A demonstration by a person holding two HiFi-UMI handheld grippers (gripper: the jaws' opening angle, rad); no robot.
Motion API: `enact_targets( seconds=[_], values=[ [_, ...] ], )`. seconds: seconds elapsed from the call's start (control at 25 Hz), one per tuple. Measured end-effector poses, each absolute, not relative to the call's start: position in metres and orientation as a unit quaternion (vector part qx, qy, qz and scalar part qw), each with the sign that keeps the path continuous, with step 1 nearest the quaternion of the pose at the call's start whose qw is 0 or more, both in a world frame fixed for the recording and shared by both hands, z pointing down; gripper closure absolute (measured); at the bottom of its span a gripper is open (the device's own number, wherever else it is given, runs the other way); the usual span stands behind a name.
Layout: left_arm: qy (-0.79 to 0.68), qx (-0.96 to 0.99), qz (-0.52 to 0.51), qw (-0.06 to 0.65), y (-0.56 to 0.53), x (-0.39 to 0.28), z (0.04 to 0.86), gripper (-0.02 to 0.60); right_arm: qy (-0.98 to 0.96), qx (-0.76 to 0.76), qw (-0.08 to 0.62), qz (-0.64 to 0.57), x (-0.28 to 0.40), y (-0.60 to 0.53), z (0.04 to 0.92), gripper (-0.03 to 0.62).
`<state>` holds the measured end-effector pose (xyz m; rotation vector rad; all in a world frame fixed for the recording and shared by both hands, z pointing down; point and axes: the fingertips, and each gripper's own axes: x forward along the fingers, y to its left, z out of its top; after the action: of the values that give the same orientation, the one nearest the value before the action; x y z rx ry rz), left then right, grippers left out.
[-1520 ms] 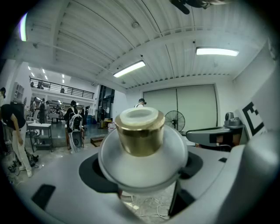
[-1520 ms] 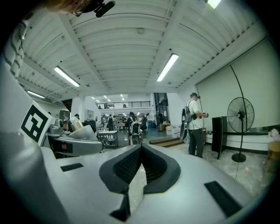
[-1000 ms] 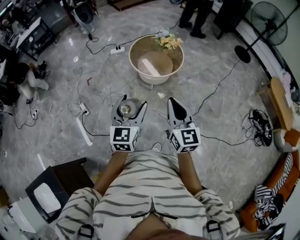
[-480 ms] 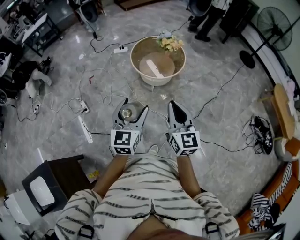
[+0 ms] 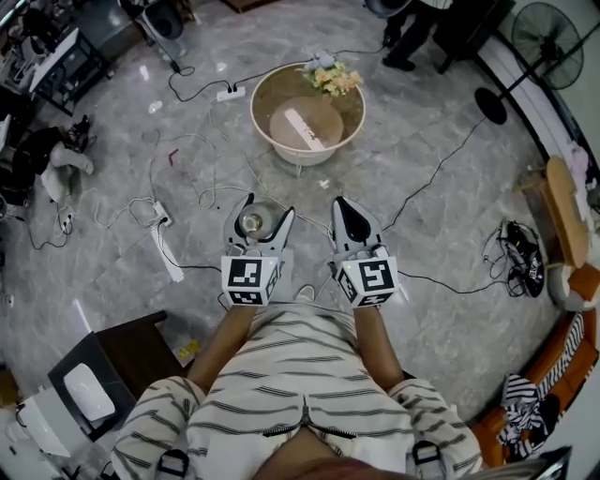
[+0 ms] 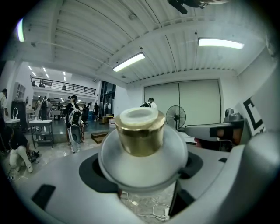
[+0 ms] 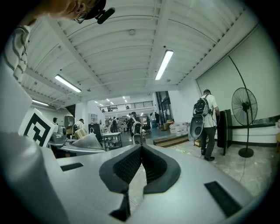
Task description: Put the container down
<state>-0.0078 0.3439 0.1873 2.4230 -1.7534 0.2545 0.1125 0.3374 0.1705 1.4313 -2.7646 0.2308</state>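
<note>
We hold the left gripper (image 5: 265,208) out at waist height, its jaws set wide and clamped on the container (image 6: 140,144), a frosted round jar with a gold collar and a pale cap. In the left gripper view the jar's swollen body covers the pads, so the exact contact is hidden. Its base is out of sight too. From the head view the container shows only as a small bright disc between the jaws, in the air above the floor and well short of the basin (image 5: 302,153).

The right gripper (image 5: 343,208) sits just beside the left. Its ribbed pads meet at the tips with nothing between them.

Flowers (image 5: 333,80) lie at the basin's far rim; what the flat pale thing inside it is, we cannot tell. A fan (image 5: 539,33) and a standing person (image 5: 412,28) are cut off at the top edge.
</note>
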Motion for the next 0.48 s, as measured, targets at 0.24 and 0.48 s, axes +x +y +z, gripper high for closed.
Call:
enact_targets(
  seconds=[0.24, 0.48],
  values=[
    [-0.585, 0.803, 0.084, 0.079, 0.298, -0.025, 0.197, 0.244, -0.888, 0.452, 0.024, 0.077, 0.092, 0.293, 0.18, 0.599],
    [-0.582, 0.805, 0.081, 0.085, 0.228, -0.05, 0.2, 0.244, -0.891, 0.447, 0.037, 0.074, 0.063, 0.227, 0.183, 0.599]
  ],
)
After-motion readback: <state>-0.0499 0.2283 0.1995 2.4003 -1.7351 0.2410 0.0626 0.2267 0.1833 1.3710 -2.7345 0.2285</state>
